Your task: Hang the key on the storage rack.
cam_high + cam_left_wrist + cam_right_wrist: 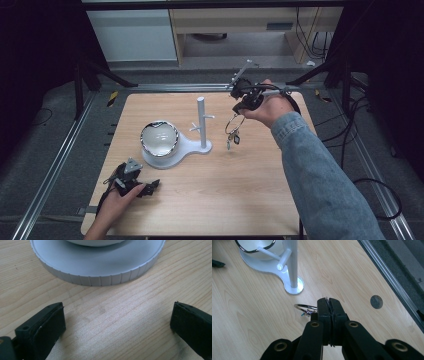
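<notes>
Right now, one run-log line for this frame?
right tongs: shut on key ring, held in the air right of white stand | left tongs: open, empty, resting on table near stand's round base

The bowl sits on the stand left of its post, the key ring hanging right of it

A light wooden table sits inside a metal frame — grey floor all around. Beyond it stand a white cabinet and a wooden desk — cables hang beside them.
</notes>
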Tool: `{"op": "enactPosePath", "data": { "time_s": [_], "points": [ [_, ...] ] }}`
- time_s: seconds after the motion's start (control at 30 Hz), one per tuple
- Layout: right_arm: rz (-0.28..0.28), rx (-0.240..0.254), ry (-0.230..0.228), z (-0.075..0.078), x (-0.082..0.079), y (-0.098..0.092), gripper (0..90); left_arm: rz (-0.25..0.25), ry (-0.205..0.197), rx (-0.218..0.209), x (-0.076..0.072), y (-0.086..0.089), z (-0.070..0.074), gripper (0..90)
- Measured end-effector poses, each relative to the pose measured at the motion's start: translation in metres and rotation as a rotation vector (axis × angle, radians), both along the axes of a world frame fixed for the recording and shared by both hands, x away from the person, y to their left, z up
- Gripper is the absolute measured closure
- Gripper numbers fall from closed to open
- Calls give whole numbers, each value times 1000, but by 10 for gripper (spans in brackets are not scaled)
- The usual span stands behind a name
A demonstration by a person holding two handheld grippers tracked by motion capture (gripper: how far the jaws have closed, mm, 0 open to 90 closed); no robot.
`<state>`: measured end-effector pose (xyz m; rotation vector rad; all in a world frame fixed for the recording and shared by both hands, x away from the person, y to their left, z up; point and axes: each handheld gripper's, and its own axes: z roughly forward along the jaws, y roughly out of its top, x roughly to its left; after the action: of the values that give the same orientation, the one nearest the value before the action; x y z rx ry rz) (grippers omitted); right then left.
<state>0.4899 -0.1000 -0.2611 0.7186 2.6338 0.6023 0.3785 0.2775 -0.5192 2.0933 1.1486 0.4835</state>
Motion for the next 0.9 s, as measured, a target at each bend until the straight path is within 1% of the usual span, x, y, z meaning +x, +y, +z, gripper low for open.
{"op": "enactPosePath", "data": {
  "time_s": [0.2,0.43,0.53,0.6,0.8,0.9],
  "points": [
    [4,1,-1,2,0,4,889,0,0,0,0,0,0,0],
    [23,1,-9,7,1,12,889,0,0,0,0,0,0,0],
    [22,4,-5,9,1,16,889,0,0,0,0,0,0,0],
    [31,0,-6,10,1,17,889,0,0,0,0,0,0,0],
    [45,1,-9,16,1,24,889,0,0,0,0,0,0,0],
    [52,3,-12,21,0,28,889,-1,0,0,0,0,0,0]
  ]
}}
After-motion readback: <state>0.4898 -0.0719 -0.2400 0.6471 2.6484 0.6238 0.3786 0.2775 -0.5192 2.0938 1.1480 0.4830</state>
